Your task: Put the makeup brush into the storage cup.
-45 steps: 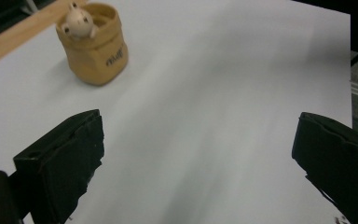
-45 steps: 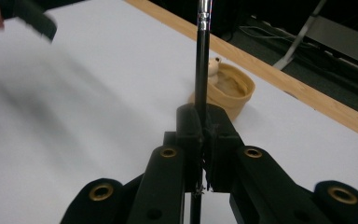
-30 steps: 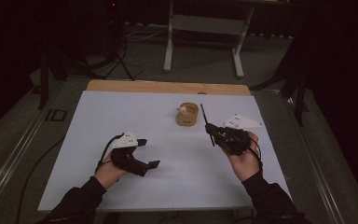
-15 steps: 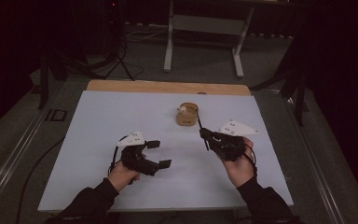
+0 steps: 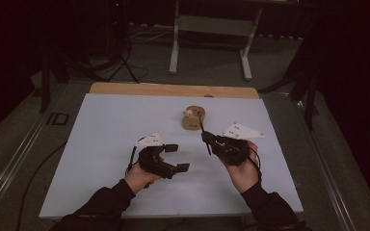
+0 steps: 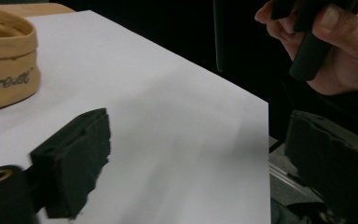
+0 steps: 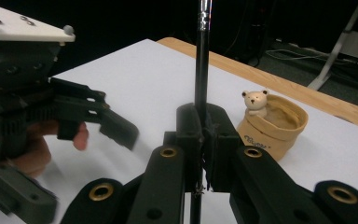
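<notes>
My right gripper (image 5: 206, 138) (image 7: 204, 125) is shut on a thin black brush handle (image 5: 202, 126) (image 7: 202, 70), which stands upright with a metal ferrule near its top. Just behind it a tan fabric pot (image 5: 193, 119) (image 7: 272, 128) (image 6: 7, 60) with a small bear figure on its rim (image 7: 255, 101) sits on the white table top. My left gripper (image 5: 177, 158) (image 6: 200, 163) hovers over the sheet to the left of the right hand (image 6: 340, 51), pointing toward it. Its jaws are open, have just been closing slightly, and have nothing between them.
The white sheet (image 5: 106, 125) covers the table, with a wooden strip (image 5: 173, 90) along the far edge. A metal stand (image 5: 209, 24) is on the dark floor behind. The sheet's right edge (image 6: 261, 140) is near the right hand.
The left hand has moved right, toward the table's middle and the right gripper. The right hand has stayed nearly still with the brush in its grip.
</notes>
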{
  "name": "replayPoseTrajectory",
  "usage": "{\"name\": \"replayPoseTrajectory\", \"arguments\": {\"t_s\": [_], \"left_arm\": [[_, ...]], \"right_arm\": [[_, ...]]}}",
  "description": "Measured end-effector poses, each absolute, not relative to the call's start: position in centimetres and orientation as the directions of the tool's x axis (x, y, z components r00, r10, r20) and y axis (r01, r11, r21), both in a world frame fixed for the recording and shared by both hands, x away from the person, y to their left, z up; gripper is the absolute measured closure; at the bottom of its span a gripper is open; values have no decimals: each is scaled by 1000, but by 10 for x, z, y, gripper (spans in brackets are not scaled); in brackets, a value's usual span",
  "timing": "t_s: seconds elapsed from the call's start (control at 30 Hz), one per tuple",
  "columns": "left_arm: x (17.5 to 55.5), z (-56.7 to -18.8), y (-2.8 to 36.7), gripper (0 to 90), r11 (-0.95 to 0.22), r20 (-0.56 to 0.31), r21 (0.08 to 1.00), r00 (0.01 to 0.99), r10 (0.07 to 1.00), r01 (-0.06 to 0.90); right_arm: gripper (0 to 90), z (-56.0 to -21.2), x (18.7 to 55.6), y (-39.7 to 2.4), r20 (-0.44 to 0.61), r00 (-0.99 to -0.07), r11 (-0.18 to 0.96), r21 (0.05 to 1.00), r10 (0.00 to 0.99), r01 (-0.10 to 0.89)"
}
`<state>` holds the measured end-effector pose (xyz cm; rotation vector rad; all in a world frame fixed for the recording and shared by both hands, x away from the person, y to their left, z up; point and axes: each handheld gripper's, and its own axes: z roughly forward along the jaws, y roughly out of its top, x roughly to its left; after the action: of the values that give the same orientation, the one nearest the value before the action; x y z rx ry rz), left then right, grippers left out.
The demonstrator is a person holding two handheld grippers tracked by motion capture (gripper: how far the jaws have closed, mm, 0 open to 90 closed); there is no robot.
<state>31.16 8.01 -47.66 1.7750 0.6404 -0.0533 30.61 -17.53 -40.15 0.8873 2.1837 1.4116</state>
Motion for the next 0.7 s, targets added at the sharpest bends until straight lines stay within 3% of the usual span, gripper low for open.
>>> {"name": "replayPoseTrajectory", "arguments": {"t_s": [0.5, 0.7], "left_arm": [[325, -476, 52, 179, -97, -396, 881, 832, 389, 464], [325, -476, 39, 303, -100, -402, 881, 843, 357, 462]], "right_arm": [[858, -400, 306, -171, 17, -725, 287, 912, 688, 294], [858, -401, 307, -169, 14, -729, 291, 912, 684, 291]]}}
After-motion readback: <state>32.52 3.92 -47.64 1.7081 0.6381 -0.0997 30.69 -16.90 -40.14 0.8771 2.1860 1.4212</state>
